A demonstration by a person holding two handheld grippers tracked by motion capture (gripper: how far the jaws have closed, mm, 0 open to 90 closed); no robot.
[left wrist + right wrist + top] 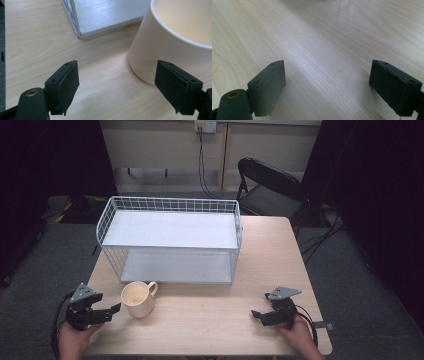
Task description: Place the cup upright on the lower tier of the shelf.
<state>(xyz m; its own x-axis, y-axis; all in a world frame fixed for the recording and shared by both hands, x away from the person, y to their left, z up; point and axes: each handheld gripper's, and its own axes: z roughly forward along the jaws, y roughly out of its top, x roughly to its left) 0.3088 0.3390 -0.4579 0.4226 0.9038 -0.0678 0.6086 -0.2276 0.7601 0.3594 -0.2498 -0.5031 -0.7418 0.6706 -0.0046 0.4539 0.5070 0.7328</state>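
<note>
Cup (137, 299), cream with a handle, stands upright on the wooden table (215, 320), lower left of centre in the high view, just before the white wire rack (170, 240). The left gripper (114, 309), held low at bottom left, points at it, jaws apart. The right gripper (256, 314) rests at lower right, jaws apart over bare wood.

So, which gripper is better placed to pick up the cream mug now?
Probably the left gripper: its open jaws sit just beside the mug. The right gripper, also open, is far across the table.
</note>
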